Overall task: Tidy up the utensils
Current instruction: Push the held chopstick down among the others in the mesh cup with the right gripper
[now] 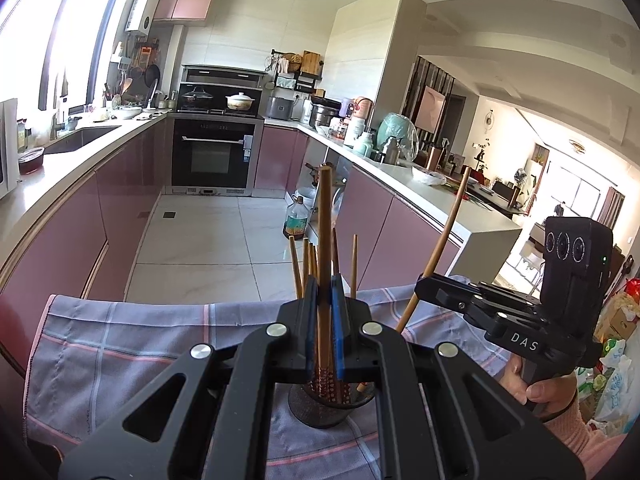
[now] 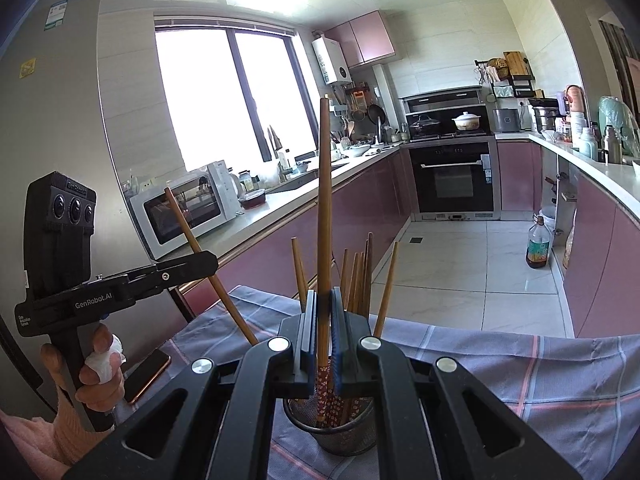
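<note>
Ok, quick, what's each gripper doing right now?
Left gripper: shut on a chopstick, over the holder.
Right gripper: shut on another chopstick, same holder.

upright chopsticks (image 2: 356, 276) crowd the mesh holder (image 2: 332, 436); checked cloth (image 2: 540, 380) right of it lies bare.

Ahead of the tongs, pink-fronted cabinets (image 1: 276, 156) flank a black built-in oven (image 1: 213, 152) above a pale tiled floor (image 1: 208, 236). To their left, a bright window (image 2: 224, 92) lights a countertop (image 2: 256, 220) bearing a white microwave (image 2: 188, 204). To their right, an open doorway shows a sunlit living room (image 1: 560, 184).
</note>
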Available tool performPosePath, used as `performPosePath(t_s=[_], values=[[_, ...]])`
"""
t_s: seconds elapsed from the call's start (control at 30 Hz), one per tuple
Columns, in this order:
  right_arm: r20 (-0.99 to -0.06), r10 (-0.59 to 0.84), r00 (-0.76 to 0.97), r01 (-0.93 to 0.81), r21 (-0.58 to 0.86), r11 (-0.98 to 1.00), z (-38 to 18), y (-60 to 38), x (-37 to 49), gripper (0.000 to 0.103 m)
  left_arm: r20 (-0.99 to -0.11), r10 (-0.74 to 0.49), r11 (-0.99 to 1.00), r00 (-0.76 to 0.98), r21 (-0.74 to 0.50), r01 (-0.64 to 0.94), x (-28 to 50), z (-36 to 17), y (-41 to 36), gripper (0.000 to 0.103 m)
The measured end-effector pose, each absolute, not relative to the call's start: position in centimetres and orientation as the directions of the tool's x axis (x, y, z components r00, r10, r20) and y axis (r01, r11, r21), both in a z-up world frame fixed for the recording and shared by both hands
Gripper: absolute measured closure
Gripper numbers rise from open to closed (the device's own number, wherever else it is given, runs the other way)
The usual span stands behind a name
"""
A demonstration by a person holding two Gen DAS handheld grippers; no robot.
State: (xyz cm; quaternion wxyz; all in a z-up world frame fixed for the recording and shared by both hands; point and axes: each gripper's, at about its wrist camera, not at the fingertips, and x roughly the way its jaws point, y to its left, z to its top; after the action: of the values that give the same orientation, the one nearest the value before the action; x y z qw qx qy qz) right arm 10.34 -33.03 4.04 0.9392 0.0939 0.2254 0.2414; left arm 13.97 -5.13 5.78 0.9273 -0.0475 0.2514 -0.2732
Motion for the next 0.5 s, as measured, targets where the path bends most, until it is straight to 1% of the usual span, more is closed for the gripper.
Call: performPosePath(t_s=[0.5], values=[[-0.405,0.49,0.772,-0.401,0.287,0.87,3.2,-32.9,11.3,0.098,-0.476,-0.52,0.851,0.71,-0.216,0.479,15.4,5.8,-6.1,0.096]])
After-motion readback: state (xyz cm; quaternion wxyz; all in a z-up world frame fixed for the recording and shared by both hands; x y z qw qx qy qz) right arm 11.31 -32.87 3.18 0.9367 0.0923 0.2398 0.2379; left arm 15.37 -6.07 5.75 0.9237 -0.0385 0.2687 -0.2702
